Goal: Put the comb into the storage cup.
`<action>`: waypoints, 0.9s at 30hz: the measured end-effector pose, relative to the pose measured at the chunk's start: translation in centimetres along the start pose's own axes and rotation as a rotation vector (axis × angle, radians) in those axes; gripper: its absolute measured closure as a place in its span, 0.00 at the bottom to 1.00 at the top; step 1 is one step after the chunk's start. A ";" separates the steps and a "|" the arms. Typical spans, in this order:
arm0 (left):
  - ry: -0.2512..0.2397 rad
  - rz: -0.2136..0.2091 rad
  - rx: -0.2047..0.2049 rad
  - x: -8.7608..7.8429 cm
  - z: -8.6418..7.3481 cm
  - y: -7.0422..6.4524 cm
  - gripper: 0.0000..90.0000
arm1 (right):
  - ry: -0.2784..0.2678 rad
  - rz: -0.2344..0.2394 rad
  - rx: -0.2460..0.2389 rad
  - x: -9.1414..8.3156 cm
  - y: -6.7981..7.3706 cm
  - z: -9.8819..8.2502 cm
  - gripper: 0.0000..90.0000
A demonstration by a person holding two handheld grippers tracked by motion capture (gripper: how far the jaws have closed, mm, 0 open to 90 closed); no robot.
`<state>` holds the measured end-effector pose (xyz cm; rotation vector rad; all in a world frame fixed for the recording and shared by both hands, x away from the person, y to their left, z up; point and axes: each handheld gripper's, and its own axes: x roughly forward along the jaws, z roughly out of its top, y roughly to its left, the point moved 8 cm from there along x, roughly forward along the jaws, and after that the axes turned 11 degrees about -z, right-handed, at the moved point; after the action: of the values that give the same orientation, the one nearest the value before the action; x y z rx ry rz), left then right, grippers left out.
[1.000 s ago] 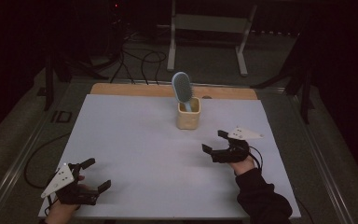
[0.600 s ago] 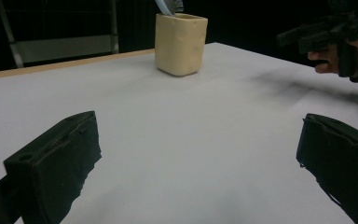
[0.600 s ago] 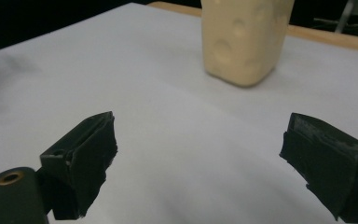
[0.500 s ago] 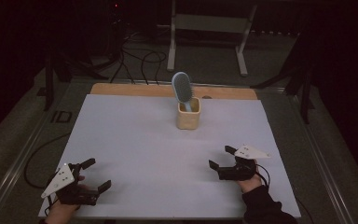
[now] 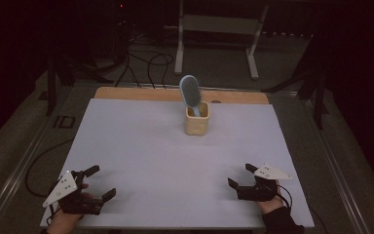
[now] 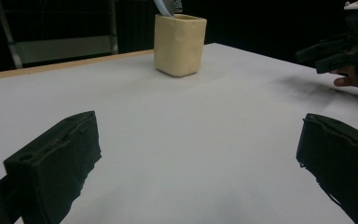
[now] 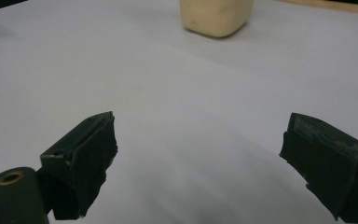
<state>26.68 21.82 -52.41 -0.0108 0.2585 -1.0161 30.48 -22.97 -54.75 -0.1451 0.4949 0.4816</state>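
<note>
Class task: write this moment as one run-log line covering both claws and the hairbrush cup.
left claw: open, empty, near table edge | right claw: open, empty | hairbrush: standing in cream cup, untouched

The white table top [image 5: 141, 146] lies bare across its whole middle and near half, so a gripper could sweep freely there. The one thing standing in the way is the cream holder [image 5: 196, 118] at the far centre, with a blue hairbrush [image 5: 190, 91] rising out of it. At the near corners sit the left gripper [image 5: 94, 183] and right gripper [image 5: 240, 176], well apart, each with bare surface between its spread jaws
</note>
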 end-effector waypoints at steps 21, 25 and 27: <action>0.000 0.000 0.001 0.0 0.0 0.0 0.00 | 0.042 -0.030 0.000 -1.1 -1.0 -1.9 0.11; 0.002 0.003 0.001 0.0 0.0 0.0 0.00 | 0.046 -0.019 0.000 -0.9 -0.8 -1.9 0.11; 0.003 0.004 0.003 0.0 0.0 -0.1 0.00 | 0.039 -0.016 -0.006 -0.8 -0.8 -1.8 0.11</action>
<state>26.64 21.78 -52.42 -0.0061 0.2593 -1.0129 29.47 -24.47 -55.90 -0.1641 0.5305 0.4652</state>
